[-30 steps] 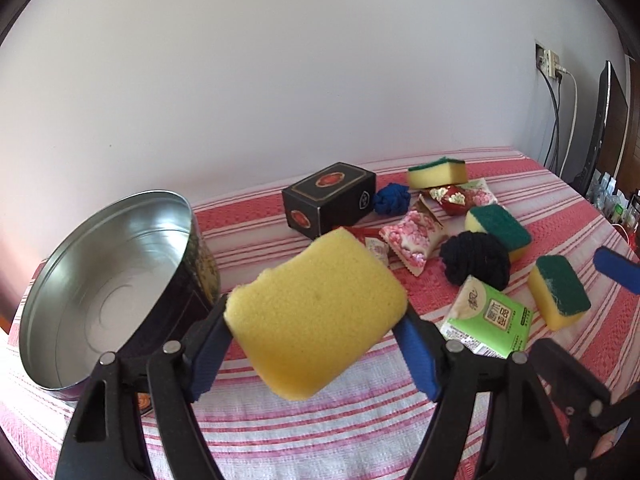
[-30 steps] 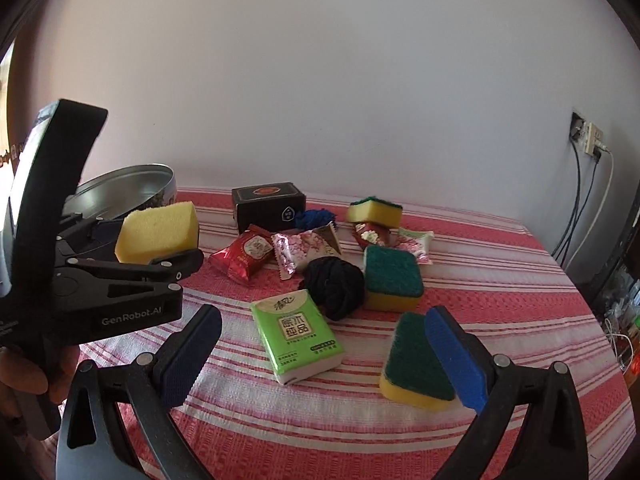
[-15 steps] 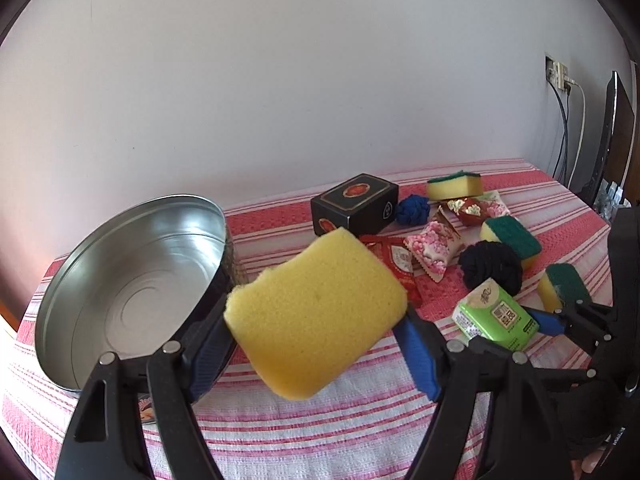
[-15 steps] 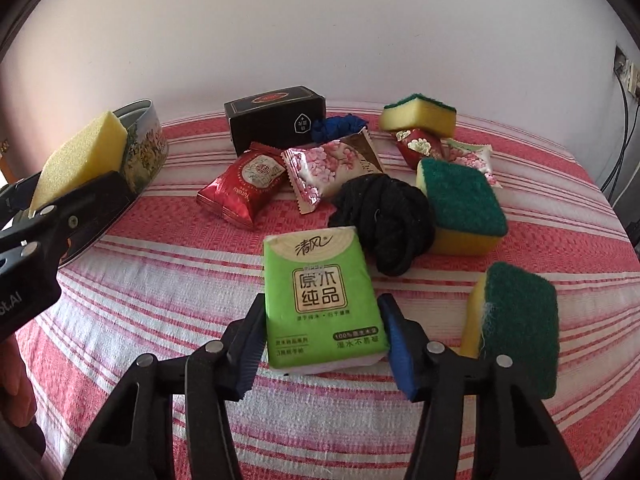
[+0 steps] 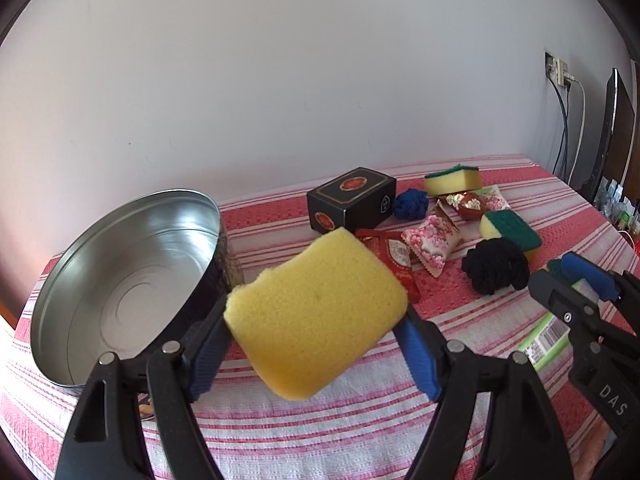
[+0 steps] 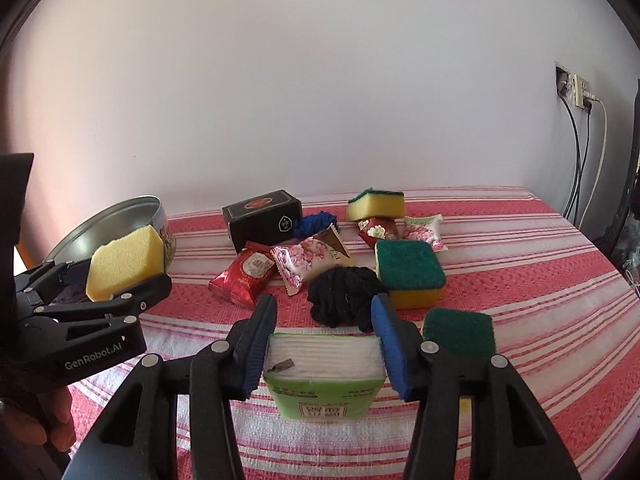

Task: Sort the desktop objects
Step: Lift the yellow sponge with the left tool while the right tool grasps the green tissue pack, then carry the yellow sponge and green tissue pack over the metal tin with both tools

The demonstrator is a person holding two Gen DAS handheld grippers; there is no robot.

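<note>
Between the right gripper (image 6: 324,344)'s blue pads sits one green tissue pack (image 6: 324,376), end-on with its white layers showing. Both pads press its sides and the jaws are closing, roughly half spread. Between the left gripper (image 5: 316,330)'s pads hangs one yellow sponge (image 5: 316,314), tilted and clear of the cloth, clamped at both ends with the jaws well spread around it.

Just left of the left jaws lies one round metal tin (image 5: 120,280), tipped so its empty inside faces the camera. Just right of the right jaws lies a green-topped sponge (image 6: 458,330); a second (image 6: 410,272) sits a little beyond, and a third (image 6: 374,205) farther back. That makes four sponges with the held one.

Straight ahead of the right jaws, almost touching the pack, is one black yarn ball (image 6: 344,298). Beyond it lie four snack packets: a red one (image 6: 244,274), a pink one (image 6: 308,260), and two more (image 6: 400,228) under the far sponge. Behind them are one blue yarn ball (image 6: 314,222) and one black box (image 6: 262,220).

Bare striped tablecloth (image 6: 540,280) stretches to the right of the right jaws as far as the table edge, and also lies beneath both grippers. A white wall closes the far edge, with cables hanging at the far right.
</note>
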